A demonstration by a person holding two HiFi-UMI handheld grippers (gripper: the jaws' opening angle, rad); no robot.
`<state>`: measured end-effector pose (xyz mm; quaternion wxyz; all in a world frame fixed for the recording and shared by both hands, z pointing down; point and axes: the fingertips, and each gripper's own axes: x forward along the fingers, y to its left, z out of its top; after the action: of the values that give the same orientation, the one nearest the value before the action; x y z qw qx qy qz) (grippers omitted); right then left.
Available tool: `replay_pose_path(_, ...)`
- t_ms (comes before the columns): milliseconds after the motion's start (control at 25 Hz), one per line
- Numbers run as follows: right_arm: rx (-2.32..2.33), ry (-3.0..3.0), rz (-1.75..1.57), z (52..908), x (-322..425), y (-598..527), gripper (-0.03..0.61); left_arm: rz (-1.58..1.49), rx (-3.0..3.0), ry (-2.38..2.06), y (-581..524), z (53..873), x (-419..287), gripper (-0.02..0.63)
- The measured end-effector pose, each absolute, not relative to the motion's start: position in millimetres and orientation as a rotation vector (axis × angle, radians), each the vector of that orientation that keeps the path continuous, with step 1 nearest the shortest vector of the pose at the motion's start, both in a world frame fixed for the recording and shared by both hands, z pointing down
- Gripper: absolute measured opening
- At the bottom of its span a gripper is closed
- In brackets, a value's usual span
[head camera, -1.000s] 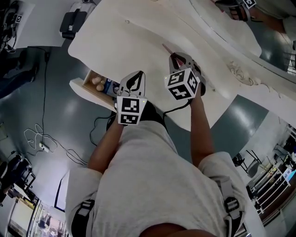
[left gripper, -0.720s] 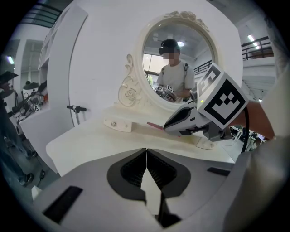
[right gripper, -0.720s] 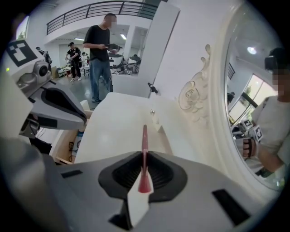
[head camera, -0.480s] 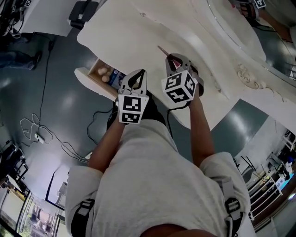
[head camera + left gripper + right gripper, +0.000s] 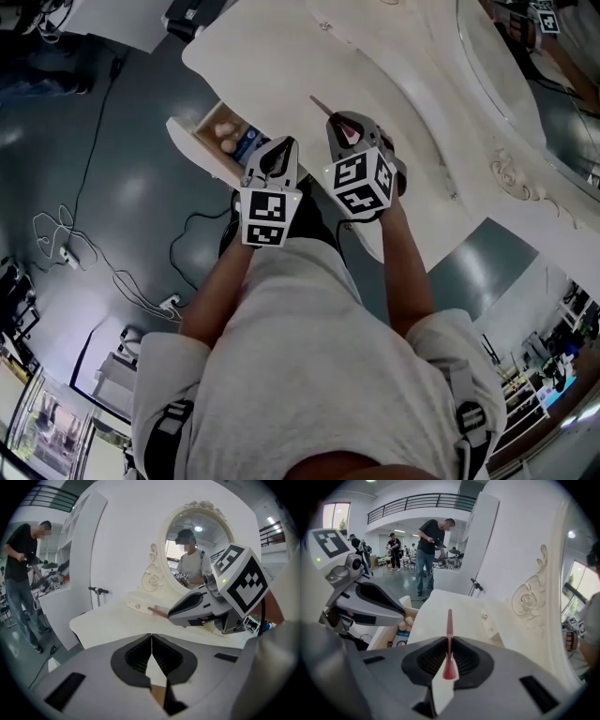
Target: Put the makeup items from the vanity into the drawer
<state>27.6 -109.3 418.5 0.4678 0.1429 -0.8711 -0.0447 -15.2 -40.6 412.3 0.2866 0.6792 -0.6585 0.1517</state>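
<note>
You have one white table (image 5: pixel 281 56) with one drawer (image 5: pixel 197 150) open at its front, holding two pale rounded items (image 5: pixel 225 137) and one blue pack (image 5: pixel 246 142). Of your two grippers, the left gripper (image 5: pixel 151 637) has its fingers together on nothing. The right gripper (image 5: pixel 449 641) has its fingers clamped on the one slim pink pencil (image 5: pixel 449 620), whose long axis runs along the fingers, tip jutting ahead over the table

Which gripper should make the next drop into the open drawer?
Right. The right gripper is shut on the slim pink stick, close to the open drawer; the left gripper is shut and empty.
</note>
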Motion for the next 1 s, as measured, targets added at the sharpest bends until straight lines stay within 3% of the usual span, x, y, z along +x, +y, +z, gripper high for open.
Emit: replay_pose_path(1000,0.137,-2.227,0.164,451,-49,-9,0.054,0.326,1.578,-1.842,30,451,-101,0.008)
